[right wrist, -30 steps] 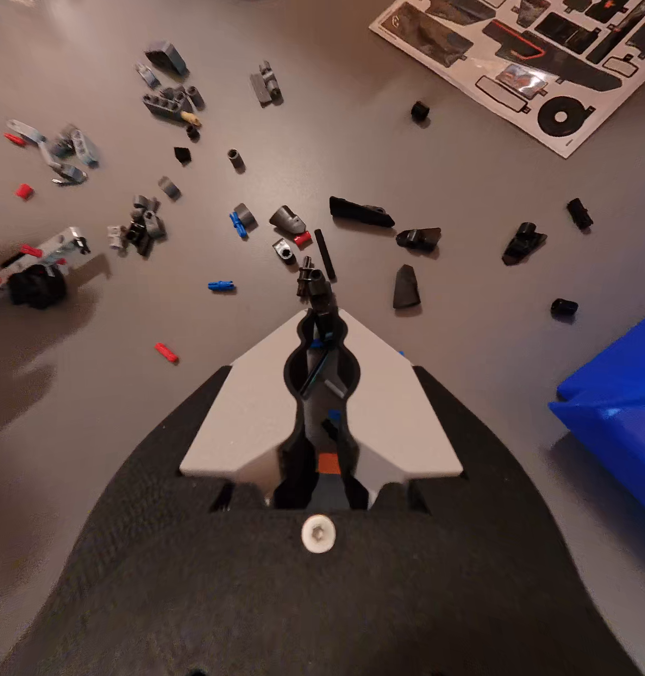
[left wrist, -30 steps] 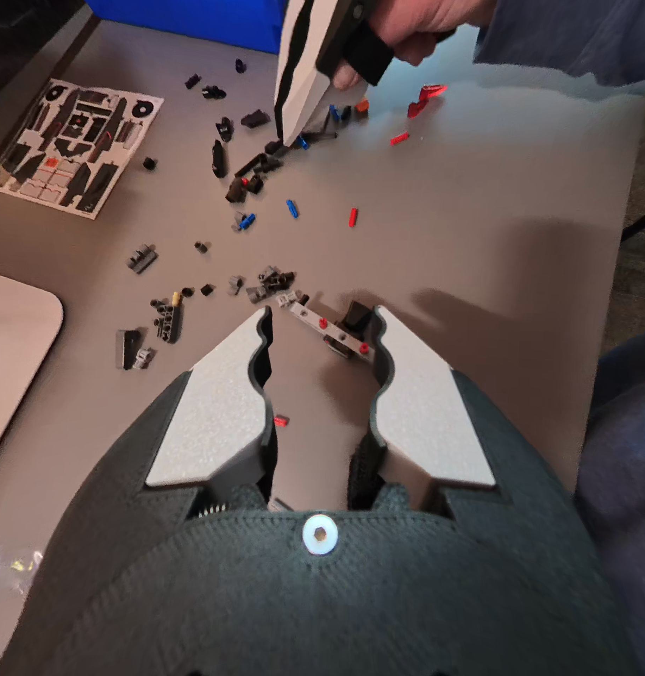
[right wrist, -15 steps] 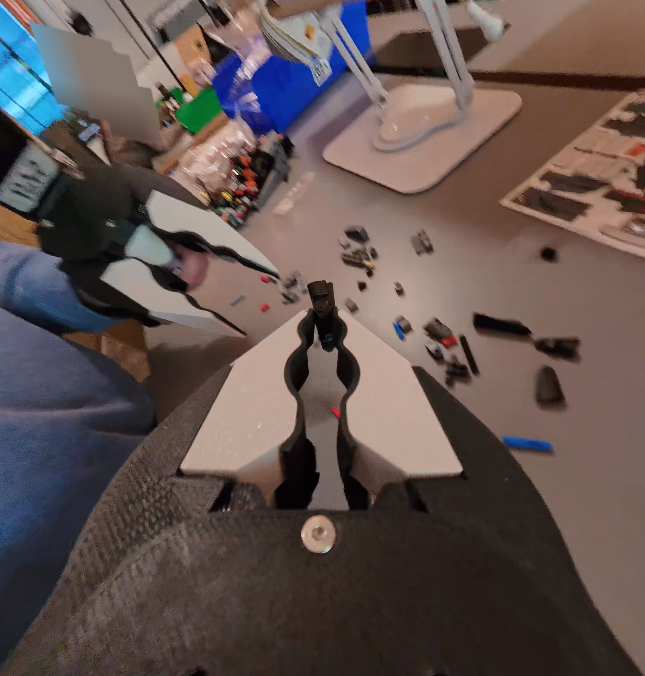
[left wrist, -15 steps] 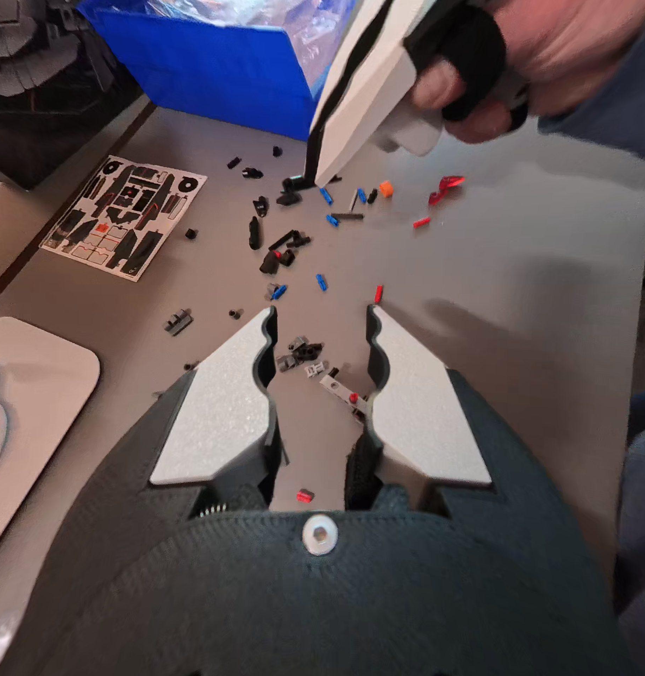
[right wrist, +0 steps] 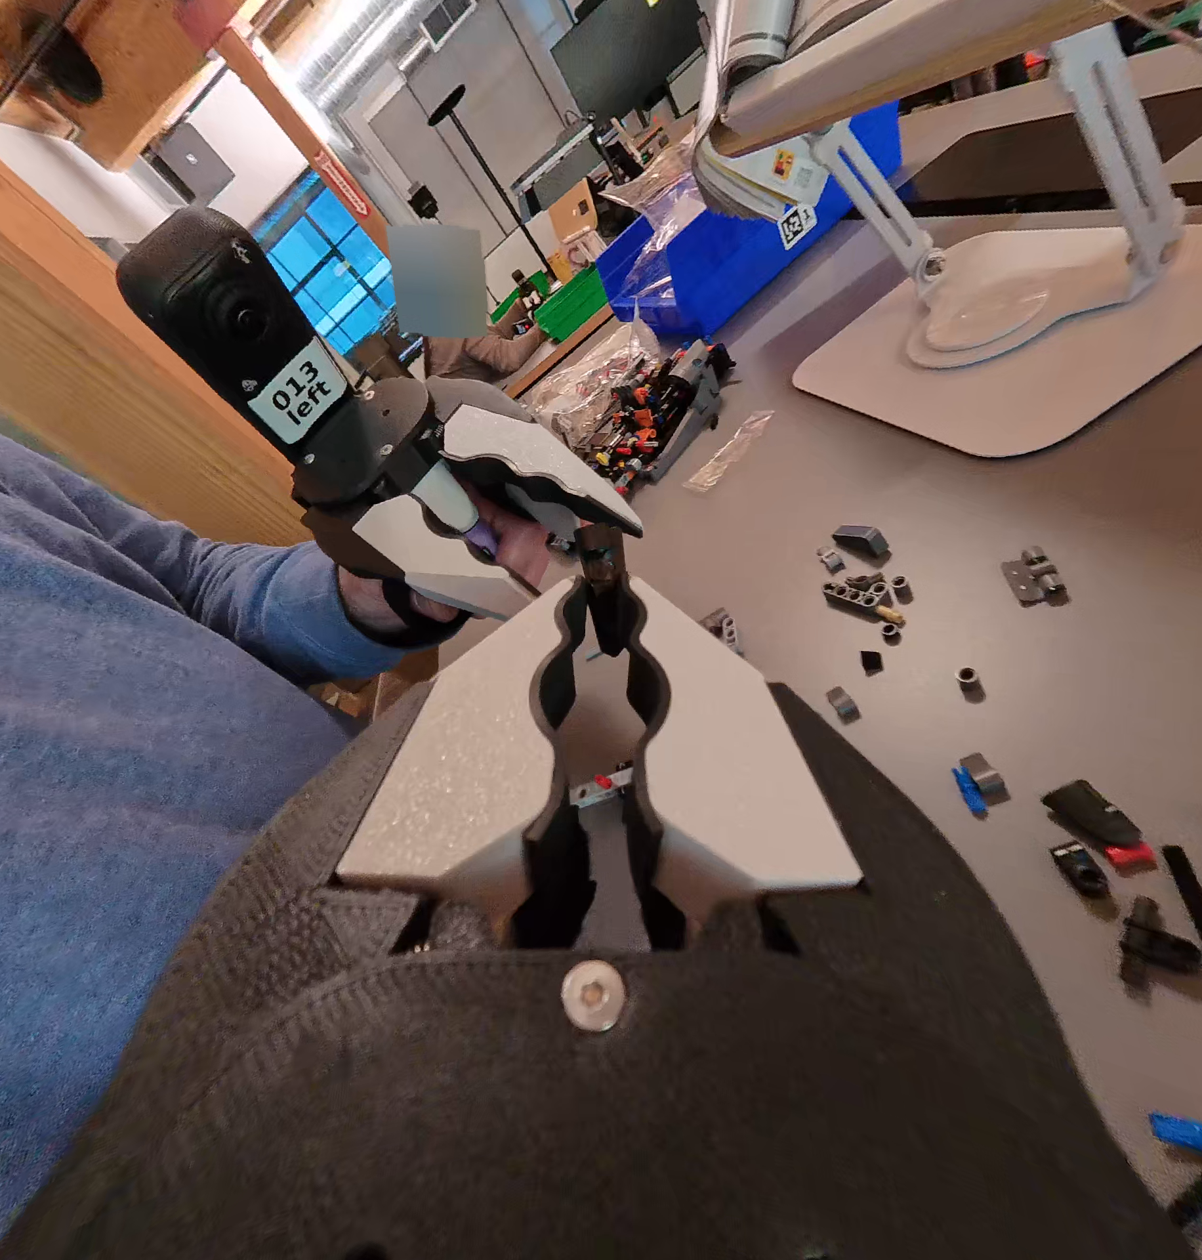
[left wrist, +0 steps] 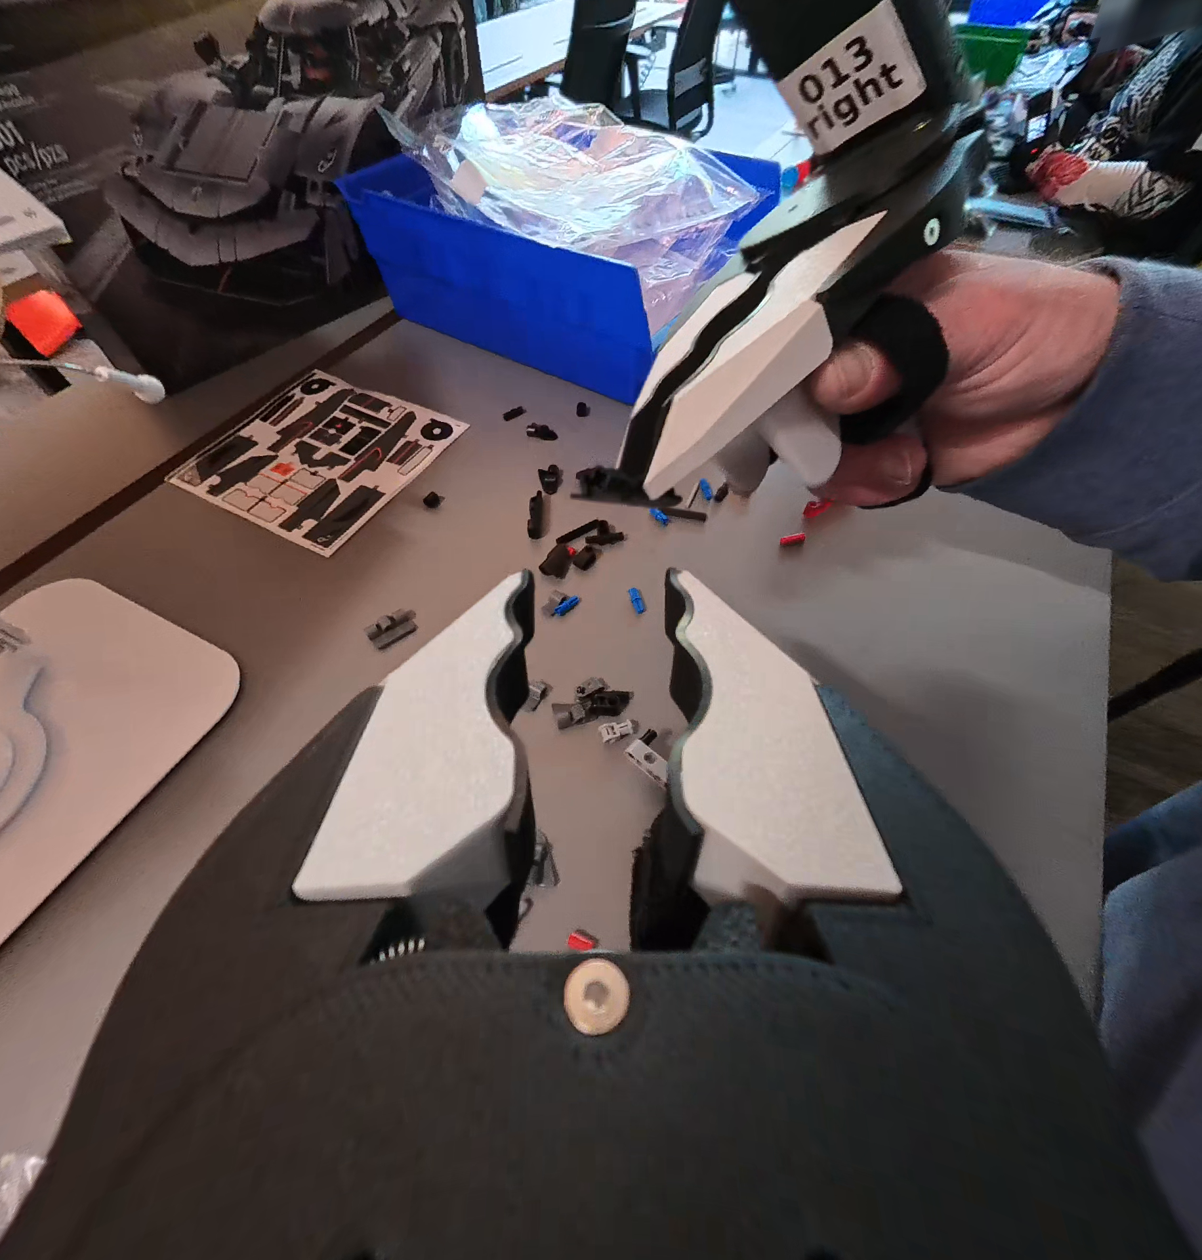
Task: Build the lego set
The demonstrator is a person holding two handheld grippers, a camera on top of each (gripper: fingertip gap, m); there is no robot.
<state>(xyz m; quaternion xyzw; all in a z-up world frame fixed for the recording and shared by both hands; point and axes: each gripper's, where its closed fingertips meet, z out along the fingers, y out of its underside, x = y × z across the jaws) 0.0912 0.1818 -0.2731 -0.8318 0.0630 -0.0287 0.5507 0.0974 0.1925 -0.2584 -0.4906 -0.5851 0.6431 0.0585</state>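
Right jaws lifted black piece (right wrist: 602, 566).

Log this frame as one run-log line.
left tongs: open, empty, over loose grey bricks | right tongs: shut on small black Lego connector piece, lifted off grey table | phase: carrying piece

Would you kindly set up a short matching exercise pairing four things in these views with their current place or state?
Things:
1. left hand-held gripper
2. right hand-held gripper
3. sticker sheet
4. blue bin

Place or state:
A. holds crumpled clear plastic bags
B. lies flat on the grey table
C. open, holding nothing
D. shut on a black piece

Pairs: 1-C, 2-D, 3-B, 4-A
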